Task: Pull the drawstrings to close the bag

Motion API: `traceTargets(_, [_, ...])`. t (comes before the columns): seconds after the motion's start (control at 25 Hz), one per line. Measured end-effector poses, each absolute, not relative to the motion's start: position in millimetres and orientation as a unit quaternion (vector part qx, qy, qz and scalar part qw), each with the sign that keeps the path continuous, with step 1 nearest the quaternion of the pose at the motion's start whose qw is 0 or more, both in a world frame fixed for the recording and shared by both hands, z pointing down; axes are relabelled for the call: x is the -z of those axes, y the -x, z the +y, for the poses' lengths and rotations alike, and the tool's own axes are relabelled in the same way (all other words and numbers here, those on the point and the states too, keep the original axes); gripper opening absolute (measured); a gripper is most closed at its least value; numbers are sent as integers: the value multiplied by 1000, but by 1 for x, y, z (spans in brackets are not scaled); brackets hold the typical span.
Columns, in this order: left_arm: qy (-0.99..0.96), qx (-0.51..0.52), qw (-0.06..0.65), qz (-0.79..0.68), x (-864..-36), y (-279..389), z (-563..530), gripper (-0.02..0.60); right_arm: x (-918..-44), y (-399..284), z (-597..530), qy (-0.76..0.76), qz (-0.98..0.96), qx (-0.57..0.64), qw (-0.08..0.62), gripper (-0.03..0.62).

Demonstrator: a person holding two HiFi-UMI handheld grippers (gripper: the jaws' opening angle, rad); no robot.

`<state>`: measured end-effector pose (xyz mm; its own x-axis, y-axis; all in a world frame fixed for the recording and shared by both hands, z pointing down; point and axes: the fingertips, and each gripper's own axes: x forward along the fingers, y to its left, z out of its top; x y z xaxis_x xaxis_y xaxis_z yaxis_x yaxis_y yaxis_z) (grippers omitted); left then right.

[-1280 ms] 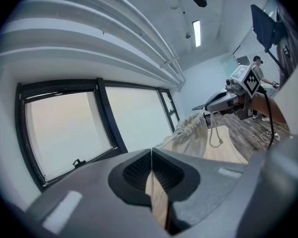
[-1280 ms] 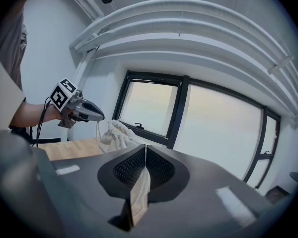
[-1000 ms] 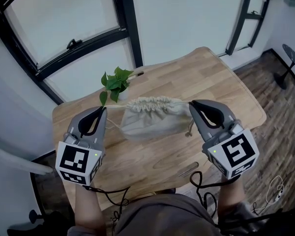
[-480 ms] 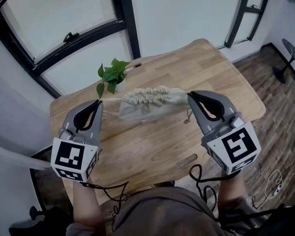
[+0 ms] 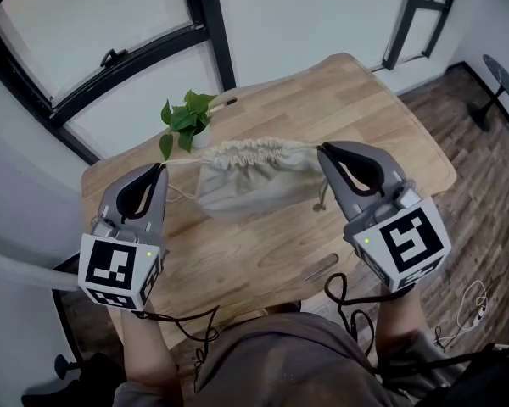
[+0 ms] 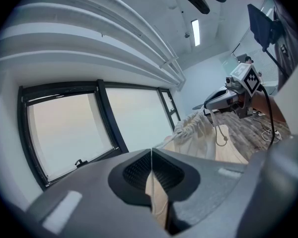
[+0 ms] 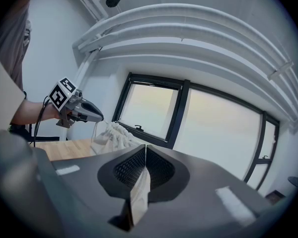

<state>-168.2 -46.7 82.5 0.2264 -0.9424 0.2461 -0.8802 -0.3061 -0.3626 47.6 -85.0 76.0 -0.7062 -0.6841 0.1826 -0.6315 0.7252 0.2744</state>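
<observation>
Left gripper (image 5: 161, 168) and right gripper (image 5: 321, 149), nearest the person, each have jaws pinched together on a drawstring (image 5: 182, 160). They are held out to opposite sides so the cords run taut and cinch the mouth. Between them, over mid-desk (image 5: 263, 253), is the bag (image 5: 250, 189), its top tightly gathered; closure looks essentially complete. Beyond, a plant (image 5: 184, 119) stands near the far left edge. Against the frame a second earlier, grips, spread and gathering are unchanged; only the camera's framing has shifted.
</observation>
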Motion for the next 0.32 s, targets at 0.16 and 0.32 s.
traceTargets(0.16, [780, 212, 73, 584, -84, 168, -47, 9, -79, -48, -85, -359, -918, 98, 140, 35])
traceTargets(0.32, [780, 213, 75, 583, -86, 167, -48, 9, -82, -50, -86, -360, -917, 98, 141, 35])
